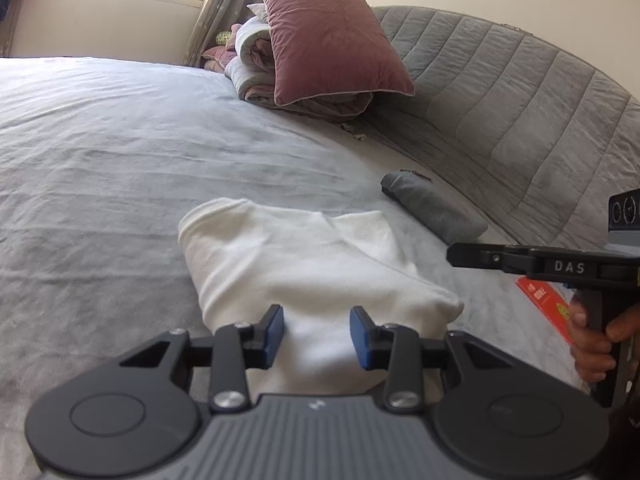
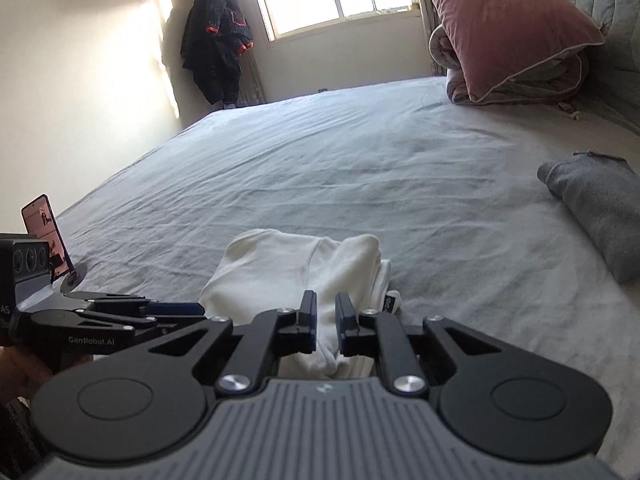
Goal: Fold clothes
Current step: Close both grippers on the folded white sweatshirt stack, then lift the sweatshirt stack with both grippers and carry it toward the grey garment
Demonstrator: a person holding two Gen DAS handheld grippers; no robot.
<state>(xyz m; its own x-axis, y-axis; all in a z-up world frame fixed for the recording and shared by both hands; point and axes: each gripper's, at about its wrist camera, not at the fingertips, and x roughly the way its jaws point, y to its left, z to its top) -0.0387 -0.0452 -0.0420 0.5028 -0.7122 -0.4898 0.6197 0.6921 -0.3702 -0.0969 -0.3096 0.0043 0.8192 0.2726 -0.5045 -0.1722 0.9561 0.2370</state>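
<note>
A folded white garment [image 1: 312, 280] lies on the grey bedsheet [image 1: 120, 152], at the near edge of the bed. Its long axis runs from the near side away toward the far side, with a rounded folded end pointing far-left in the left wrist view. A small tag [image 2: 390, 300] sticks out at its right edge; the writing on it is too small to read.

The left gripper [image 1: 317, 334] hovers over the near end of the white garment, its blue-padded fingers spread apart with nothing held between them. The right gripper [image 2: 326, 322] is over the same near end, fingers drawn close with a narrow gap; white cloth shows in that gap, but whether it is pinched cannot be told.

A rolled grey garment [image 1: 434, 208] lies to the right, pointing far-left, apart from the white one. The right gripper's side reads "DAS"; the left one's reads "GenRobot.AI". A red packet [image 1: 548, 300] with unreadable print lies at the right.
</note>
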